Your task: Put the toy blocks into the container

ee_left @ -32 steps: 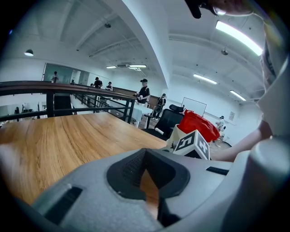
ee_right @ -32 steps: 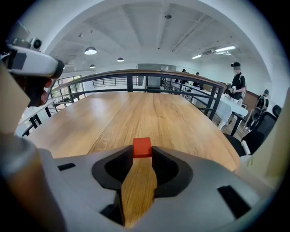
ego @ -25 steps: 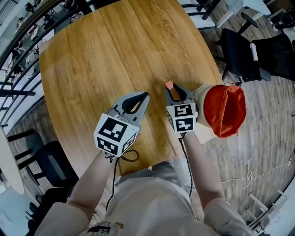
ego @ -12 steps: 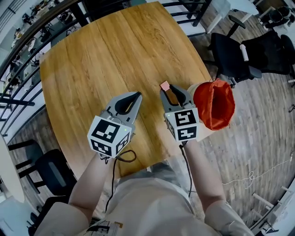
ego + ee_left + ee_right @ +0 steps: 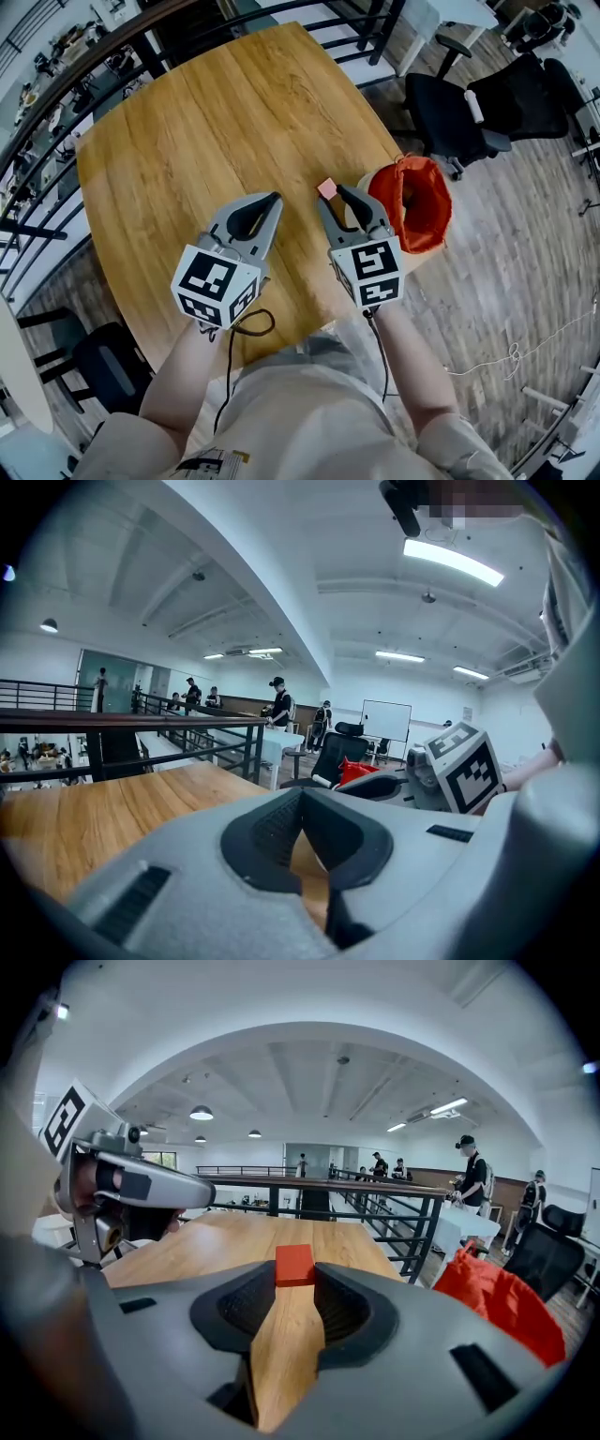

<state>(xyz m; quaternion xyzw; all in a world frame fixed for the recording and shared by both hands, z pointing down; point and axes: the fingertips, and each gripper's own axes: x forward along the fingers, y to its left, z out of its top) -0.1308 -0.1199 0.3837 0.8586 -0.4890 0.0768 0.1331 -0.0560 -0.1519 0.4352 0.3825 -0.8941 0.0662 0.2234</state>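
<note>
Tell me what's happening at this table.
A person stands over a wooden table with a gripper in each hand. The right gripper is clamped on a small red toy block at its tips, just left of an open red bag at the table's right edge. The left gripper is closed and empty. The block is not yet in the bag.

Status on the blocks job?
Done: nothing confirmed; can't tell what's in the bag. In hand: right gripper pinches a red block beside the bag, not over it. Left gripper shut, empty. Left: drop it in; no other blocks visible on the table.
</note>
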